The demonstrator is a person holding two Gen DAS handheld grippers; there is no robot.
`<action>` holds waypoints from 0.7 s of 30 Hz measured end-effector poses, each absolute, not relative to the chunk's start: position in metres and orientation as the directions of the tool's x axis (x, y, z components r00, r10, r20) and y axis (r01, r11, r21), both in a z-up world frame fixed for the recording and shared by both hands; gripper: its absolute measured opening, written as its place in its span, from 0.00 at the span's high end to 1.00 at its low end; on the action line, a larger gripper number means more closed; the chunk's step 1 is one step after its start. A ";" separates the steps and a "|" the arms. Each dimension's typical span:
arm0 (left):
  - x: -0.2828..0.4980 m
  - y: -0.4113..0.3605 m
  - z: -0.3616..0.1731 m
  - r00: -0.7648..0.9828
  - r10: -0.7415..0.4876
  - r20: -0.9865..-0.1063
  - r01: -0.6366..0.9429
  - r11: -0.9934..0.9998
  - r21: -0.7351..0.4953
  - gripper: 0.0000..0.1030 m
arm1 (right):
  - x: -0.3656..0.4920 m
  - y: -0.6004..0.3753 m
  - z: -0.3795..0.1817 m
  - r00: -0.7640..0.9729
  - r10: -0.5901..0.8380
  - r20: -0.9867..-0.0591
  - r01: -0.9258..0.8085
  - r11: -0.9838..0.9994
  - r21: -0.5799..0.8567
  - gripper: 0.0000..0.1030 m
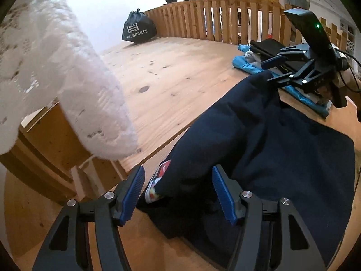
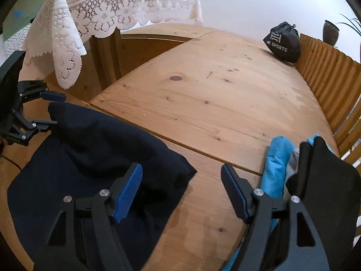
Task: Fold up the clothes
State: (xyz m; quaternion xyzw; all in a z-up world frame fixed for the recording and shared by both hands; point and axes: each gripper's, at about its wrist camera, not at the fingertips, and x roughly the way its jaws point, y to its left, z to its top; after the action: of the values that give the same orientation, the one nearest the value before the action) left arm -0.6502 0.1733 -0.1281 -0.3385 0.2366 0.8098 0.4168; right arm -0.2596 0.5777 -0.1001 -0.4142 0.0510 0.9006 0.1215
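Garment: a dark navy garment (image 1: 270,140) lies on the wooden tabletop (image 1: 171,72), partly folded and bunched, with a bright printed patch (image 1: 158,180) showing at its near edge in the left wrist view.
Left hand-held gripper (image 1: 178,189): jaws apart, straddling the garment's near corner; cloth sits between the blue pads (image 1: 133,194), but they do not look to be pressing on it.
Right hand-held gripper (image 2: 181,189): jaws apart, with nothing gripped; the left pad hangs over the garment's right corner (image 2: 180,176) and the right pad over bare wood.
Pile: a stack of folded clothes (image 2: 315,180), bright blue and black, sits just right of the right hand-held gripper, near the slatted wooden rail (image 2: 327,72).
Surroundings: a lace cloth (image 2: 94,22) drapes over furniture beyond the tabletop; a dark drawstring bag (image 2: 284,43) stands at the far edge.
Step in hand: judging by the two open hand-held grippers poised at opposite corners, this looks like the approach to a grasp for another fold.
Next move: each hand-held gripper likely needs to sink onto its corner and close on the fabric, catching all layers, then lift and carry that edge across.
Risk: the bunched middle may drag and spoil the fold.
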 end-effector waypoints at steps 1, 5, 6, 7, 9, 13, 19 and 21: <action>-0.650 0.177 -0.129 -0.413 0.519 -0.749 -0.841 -0.533 0.095 0.42 | -0.262 0.577 -0.100 -0.622 0.169 -0.765 -0.256 -0.967 -0.006 0.30; -0.652 0.188 -0.134 -0.392 0.493 -0.777 -0.846 -0.524 0.095 0.54 | -0.271 0.577 -0.107 -0.590 0.151 -0.793 -0.249 -0.968 0.001 0.30; -0.653 0.190 -0.135 -0.390 0.487 -0.781 -0.845 -0.526 0.095 0.56 | -0.271 0.578 -0.109 -0.589 0.136 -0.797 -0.251 -0.968 0.020 0.31; -0.653 0.191 -0.136 -0.388 0.481 -0.786 -0.845 -0.527 0.094 0.59 | -0.271 0.580 -0.110 -0.594 0.113 -0.797 -0.253 -0.966 0.052 0.31; -0.653 0.192 -0.135 -0.383 0.487 -0.785 -0.847 -0.525 0.088 0.65 | -0.269 0.583 -0.112 -0.605 0.067 -0.794 -0.258 -0.959 0.116 0.35; -0.650 0.188 -0.131 -0.377 0.498 -0.781 -0.850 -0.521 0.078 0.85 | -0.266 0.576 -0.109 -0.610 0.108 -0.785 -0.262 -0.962 0.071 0.89; -0.635 0.176 -0.110 -0.362 0.539 -0.760 -0.863 -0.503 0.054 0.90 | -0.247 0.559 -0.081 -0.664 0.101 -0.741 -0.239 -0.967 0.083 0.92; -0.630 0.169 -0.100 -0.370 0.545 -0.753 -0.858 -0.512 0.051 0.90 | -0.240 0.557 -0.070 -0.684 0.102 -0.723 -0.241 -0.966 0.092 0.93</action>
State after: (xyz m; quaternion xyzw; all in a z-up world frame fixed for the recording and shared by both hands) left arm -0.6297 0.1692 -0.1000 -0.3483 0.2246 0.7966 0.4402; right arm -0.2402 0.5567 -0.0702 -0.3865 0.0902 0.9130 0.0939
